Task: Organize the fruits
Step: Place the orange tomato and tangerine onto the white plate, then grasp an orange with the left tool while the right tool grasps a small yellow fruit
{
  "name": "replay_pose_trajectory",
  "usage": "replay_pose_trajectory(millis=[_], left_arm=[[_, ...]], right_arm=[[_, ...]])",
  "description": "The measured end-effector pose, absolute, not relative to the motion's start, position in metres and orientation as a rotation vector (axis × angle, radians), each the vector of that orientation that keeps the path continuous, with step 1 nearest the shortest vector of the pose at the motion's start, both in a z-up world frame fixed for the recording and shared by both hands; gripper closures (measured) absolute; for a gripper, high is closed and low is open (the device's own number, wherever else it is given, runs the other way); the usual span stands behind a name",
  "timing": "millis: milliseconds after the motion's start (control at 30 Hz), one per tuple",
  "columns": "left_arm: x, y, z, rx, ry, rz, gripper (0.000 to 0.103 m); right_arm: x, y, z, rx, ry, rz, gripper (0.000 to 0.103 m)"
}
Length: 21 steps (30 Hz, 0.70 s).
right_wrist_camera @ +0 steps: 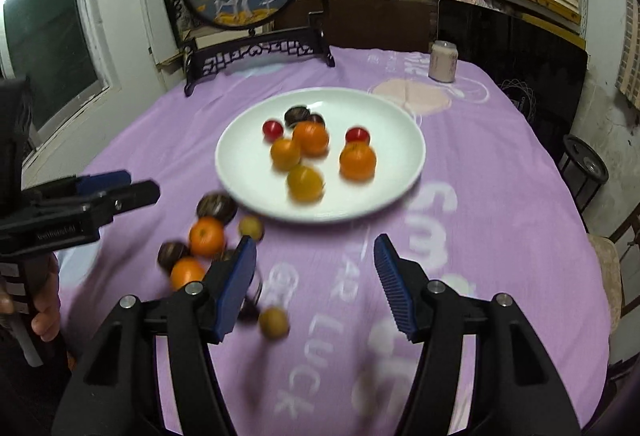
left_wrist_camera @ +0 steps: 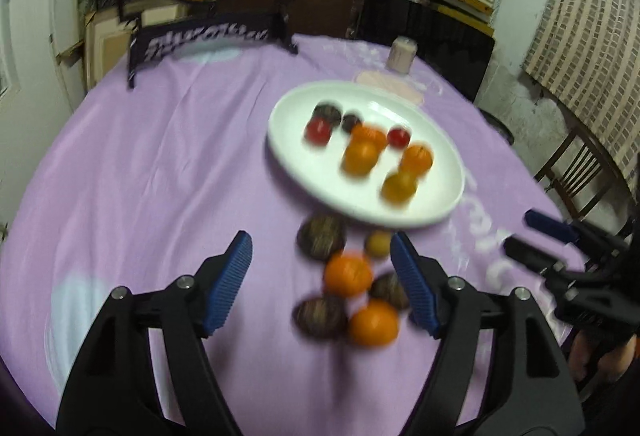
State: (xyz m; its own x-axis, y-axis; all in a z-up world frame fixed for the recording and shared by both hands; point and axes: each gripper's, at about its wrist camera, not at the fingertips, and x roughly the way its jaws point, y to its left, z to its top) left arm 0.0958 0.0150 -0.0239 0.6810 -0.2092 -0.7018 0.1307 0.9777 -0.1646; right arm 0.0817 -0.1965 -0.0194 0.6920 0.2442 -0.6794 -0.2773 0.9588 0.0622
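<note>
Purple-clothed table (right_wrist_camera: 500, 196), white plate (right_wrist_camera: 240, 172), loose fruits (right_wrist_camera: 206, 236), jar (right_wrist_camera: 443, 61)

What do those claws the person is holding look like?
Both look alike. Each claw, left and right, has two black plastic arms shaped like a big clamp, with silver rivets at the joints. The fingertips carry blue ribbed pads. Seen from the right camera, the left one's side bears small white lettering, too blurred to read.

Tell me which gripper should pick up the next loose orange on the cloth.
Left. The left gripper is open with the loose orange sitting between its fingers, near the white plate. The right gripper is also open, but the loose fruits lie off to its left side.
</note>
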Motion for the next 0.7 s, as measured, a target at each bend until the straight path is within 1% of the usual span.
replay_pose_trajectory(millis=[167, 233, 300, 500, 633, 700], left_arm=[[0.068, 0.03, -0.033, -0.122, 0.815, -0.155, 0.026], [0.058, 0.031, -0.032, -0.119, 0.804, -0.154, 0.02], [0.047, 0.028, -0.031, -0.1, 0.788, -0.158, 0.018], [0.029, 0.02, -0.038, -0.067, 0.798, -0.198, 0.016], [0.025, 0.017, -0.046, -0.065, 0.824, -0.216, 0.016], [0.024, 0.014, -0.049, -0.07, 0.841, -0.23, 0.016]], right_arm=[[0.063, -0.194, -0.024, -0.048, 0.768, 0.289, 0.041], [0.06, -0.19, -0.029, -0.051, 0.787, 0.295, 0.041], [0.058, -0.186, -0.035, -0.062, 0.809, 0.302, 0.041], [0.056, -0.176, -0.066, -0.101, 0.906, 0.301, 0.041], [0.059, -0.172, -0.077, -0.118, 0.901, 0.291, 0.041], [0.064, -0.169, -0.081, -0.135, 0.887, 0.288, 0.047]])
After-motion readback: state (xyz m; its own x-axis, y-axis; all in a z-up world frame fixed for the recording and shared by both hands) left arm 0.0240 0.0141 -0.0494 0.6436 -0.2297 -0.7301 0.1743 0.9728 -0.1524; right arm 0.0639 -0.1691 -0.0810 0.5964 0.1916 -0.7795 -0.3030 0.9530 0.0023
